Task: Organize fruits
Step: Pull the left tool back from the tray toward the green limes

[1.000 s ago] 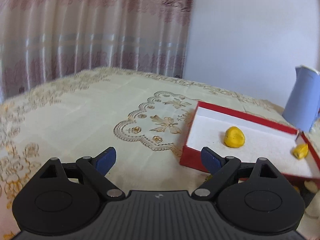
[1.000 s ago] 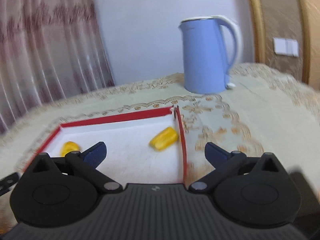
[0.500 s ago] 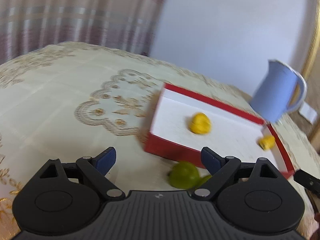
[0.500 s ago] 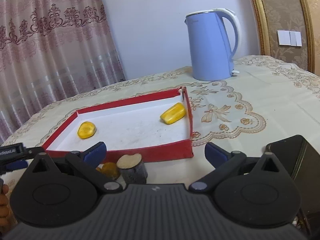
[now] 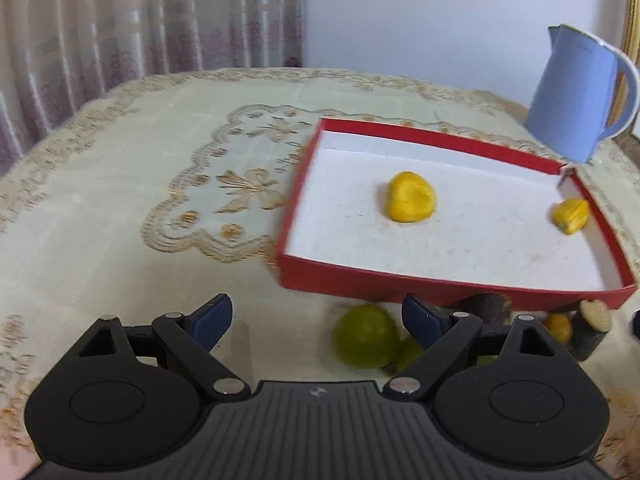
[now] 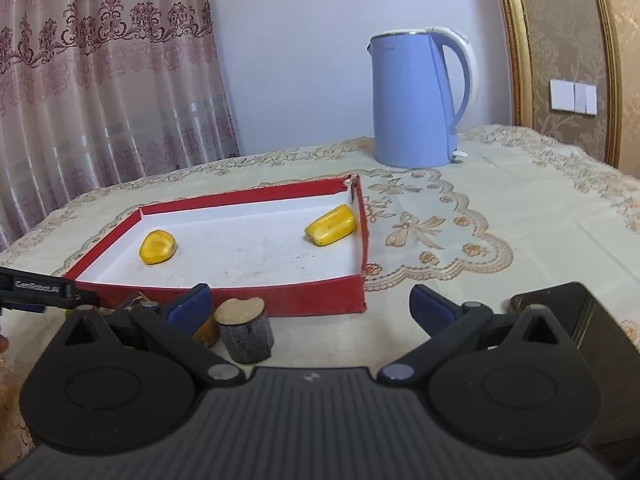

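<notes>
Up close, left gripper [image 5: 316, 320] spread wide, gripping nothing — green fruit [image 5: 366, 336] on the cloth just inside its right finger. Right gripper [image 6: 310, 306] equally wide and empty, short log stub [image 6: 246, 334] and a small yellow piece [image 6: 208, 332] beside its left finger. Beyond, red tray [image 6: 280, 300] holding two yellow fruits — one [image 6: 157, 247] left, one [image 6: 331, 225] by the right wall. Farthest back, blue kettle [image 6: 416, 100].

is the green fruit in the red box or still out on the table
Out. The green fruit lies on the tablecloth before the red box, whose near wall stands behind it.
</notes>
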Motion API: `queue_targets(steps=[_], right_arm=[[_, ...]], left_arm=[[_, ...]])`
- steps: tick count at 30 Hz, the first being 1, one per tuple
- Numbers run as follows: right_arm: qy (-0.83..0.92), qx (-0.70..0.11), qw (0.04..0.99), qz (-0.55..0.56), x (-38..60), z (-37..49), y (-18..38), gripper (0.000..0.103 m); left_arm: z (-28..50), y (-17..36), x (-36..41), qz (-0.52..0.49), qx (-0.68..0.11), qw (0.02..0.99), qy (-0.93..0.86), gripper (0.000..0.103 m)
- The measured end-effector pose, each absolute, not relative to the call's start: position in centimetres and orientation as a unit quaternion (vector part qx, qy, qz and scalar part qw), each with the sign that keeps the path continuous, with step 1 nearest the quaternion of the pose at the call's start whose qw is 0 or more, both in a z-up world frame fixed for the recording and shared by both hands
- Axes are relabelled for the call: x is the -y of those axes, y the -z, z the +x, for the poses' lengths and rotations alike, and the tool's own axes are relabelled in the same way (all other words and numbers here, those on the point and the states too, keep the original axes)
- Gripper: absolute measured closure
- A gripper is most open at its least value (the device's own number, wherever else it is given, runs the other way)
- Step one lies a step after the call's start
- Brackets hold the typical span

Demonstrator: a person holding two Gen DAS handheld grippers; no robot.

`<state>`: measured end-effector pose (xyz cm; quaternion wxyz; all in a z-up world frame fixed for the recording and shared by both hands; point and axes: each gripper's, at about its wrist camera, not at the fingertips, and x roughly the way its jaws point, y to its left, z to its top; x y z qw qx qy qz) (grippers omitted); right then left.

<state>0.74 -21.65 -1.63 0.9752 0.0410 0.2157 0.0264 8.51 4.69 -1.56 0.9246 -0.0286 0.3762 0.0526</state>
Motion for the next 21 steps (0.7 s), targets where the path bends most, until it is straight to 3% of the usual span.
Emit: queue_targets(steps=[21], right_arm=[[-0.034, -0.205, 0.978, 0.013, 21.1, -0.2, 1.0, 0.0]], left_arm=[[6.9, 0.1, -5.9, 0.03, -0.345, 0.929, -0.132, 0.01]])
